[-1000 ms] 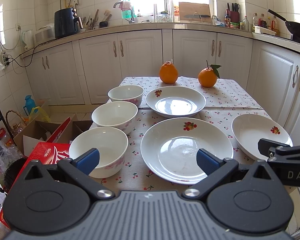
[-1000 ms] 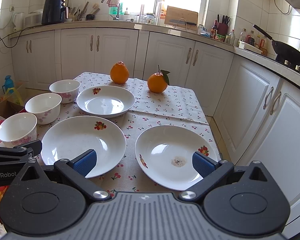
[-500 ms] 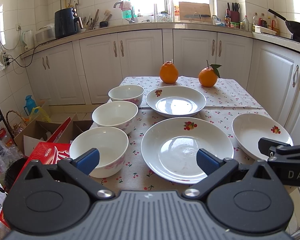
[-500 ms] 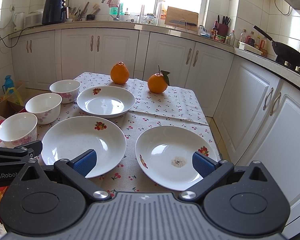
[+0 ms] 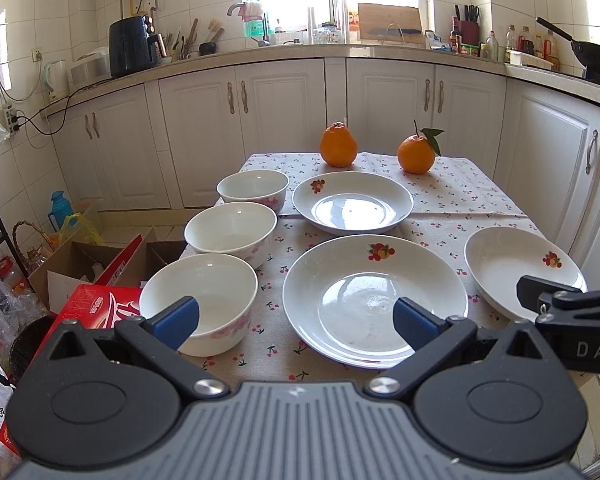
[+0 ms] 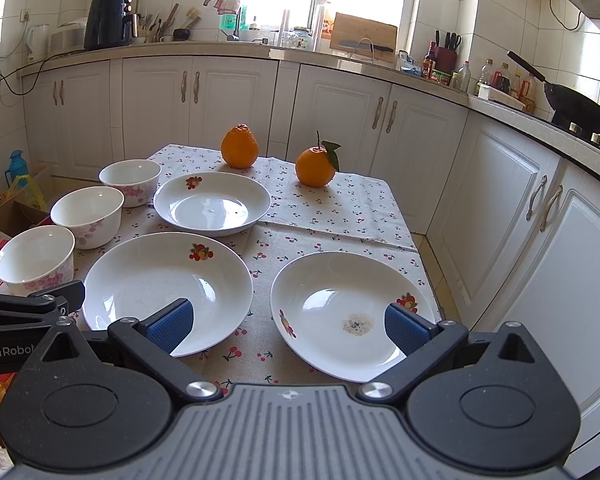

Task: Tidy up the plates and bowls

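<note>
Glossy white glazed plates [image 5: 376,292] and bowls [image 5: 199,300] catch the window light on a matt, woven cherry-print cloth [image 6: 340,210]. Matt black plastic tool arms [image 6: 288,330] carry ribbed blue pads [image 6: 168,326] and shiny metal pivot screws [image 6: 198,389].

Dishes and fruit on the counter [image 5: 480,200]

Three bowls [image 5: 231,229] line the left edge; three plates [image 5: 374,294] lie to their right; two oranges [image 5: 338,145] sit behind, at the far end.
</note>
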`<state>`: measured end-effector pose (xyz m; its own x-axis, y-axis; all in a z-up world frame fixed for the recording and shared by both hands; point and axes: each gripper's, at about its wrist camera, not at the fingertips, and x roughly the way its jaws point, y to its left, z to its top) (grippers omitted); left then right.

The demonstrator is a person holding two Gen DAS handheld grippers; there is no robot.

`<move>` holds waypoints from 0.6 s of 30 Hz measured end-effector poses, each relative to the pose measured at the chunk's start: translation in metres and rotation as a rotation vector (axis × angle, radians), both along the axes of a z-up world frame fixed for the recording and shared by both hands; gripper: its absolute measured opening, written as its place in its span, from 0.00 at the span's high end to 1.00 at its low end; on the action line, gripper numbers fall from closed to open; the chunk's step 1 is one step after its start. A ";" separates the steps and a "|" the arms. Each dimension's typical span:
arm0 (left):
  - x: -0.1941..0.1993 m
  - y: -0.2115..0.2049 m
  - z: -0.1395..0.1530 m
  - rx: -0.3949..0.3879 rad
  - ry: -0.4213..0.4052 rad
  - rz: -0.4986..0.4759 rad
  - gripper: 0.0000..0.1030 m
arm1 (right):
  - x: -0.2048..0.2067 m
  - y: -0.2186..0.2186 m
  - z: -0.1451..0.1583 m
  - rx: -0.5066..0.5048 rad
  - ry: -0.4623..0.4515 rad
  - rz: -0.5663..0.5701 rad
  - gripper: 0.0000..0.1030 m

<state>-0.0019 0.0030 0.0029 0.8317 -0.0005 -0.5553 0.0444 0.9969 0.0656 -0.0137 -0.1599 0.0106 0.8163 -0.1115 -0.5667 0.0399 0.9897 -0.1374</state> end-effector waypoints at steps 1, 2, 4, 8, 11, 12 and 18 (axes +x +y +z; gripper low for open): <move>0.000 0.000 0.000 0.000 0.000 0.000 0.01 | 0.000 0.000 0.000 0.001 0.000 0.001 0.00; 0.000 0.000 0.000 0.000 0.000 0.000 0.01 | 0.000 0.000 0.000 0.000 0.000 0.001 0.00; 0.000 0.000 0.000 0.001 0.000 0.000 0.01 | 0.000 0.000 0.000 0.001 0.001 0.001 0.00; 0.000 0.000 0.000 0.002 0.002 0.000 0.01 | 0.000 0.000 0.000 0.000 0.002 0.001 0.00; 0.001 -0.001 -0.001 0.004 0.002 0.001 0.01 | 0.001 0.000 0.000 0.001 0.002 0.001 0.00; 0.001 0.000 0.000 0.005 0.002 0.001 0.01 | 0.001 0.000 0.000 0.000 0.002 0.002 0.00; 0.006 -0.003 0.000 0.017 0.004 -0.012 0.01 | 0.003 -0.003 0.000 0.001 0.007 0.005 0.00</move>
